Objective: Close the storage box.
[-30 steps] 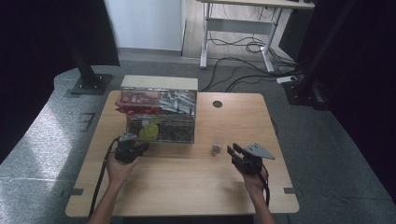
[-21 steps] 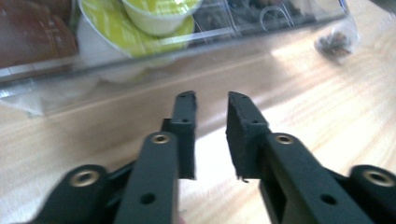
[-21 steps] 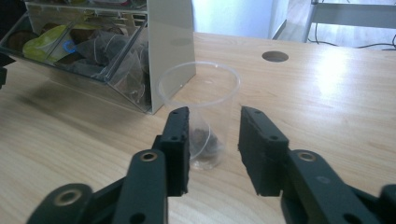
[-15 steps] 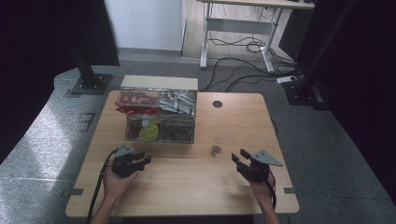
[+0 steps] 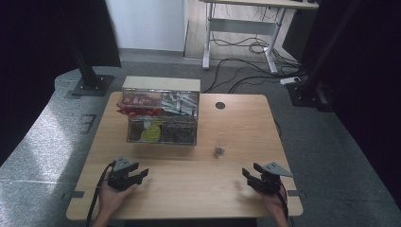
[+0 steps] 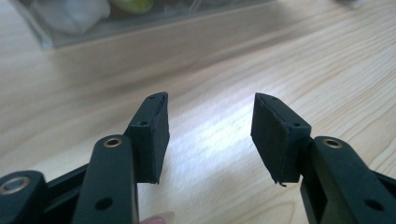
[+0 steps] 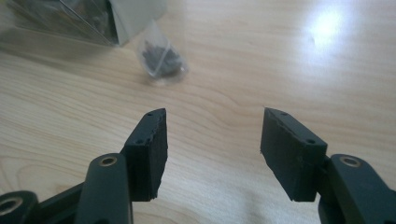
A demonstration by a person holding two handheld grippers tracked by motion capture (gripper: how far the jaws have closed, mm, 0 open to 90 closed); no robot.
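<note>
High view: near the table's (image 5: pixel 236 113) front left corner, the left gripper (image 5: pixel 137 174) has just been opening, with nothing between its jaws. A small clear bag (image 5: pixel 219 150) of dark bits lies mid-table beside the clear box (image 5: pixel 161 118). Near the front right corner, the right gripper (image 5: pixel 249 173) has been opening too, holding nothing.

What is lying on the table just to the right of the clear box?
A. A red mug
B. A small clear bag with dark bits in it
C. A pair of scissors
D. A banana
B: a small clear bag holding dark bits lies on the wooden table, beside the clear box.
</note>
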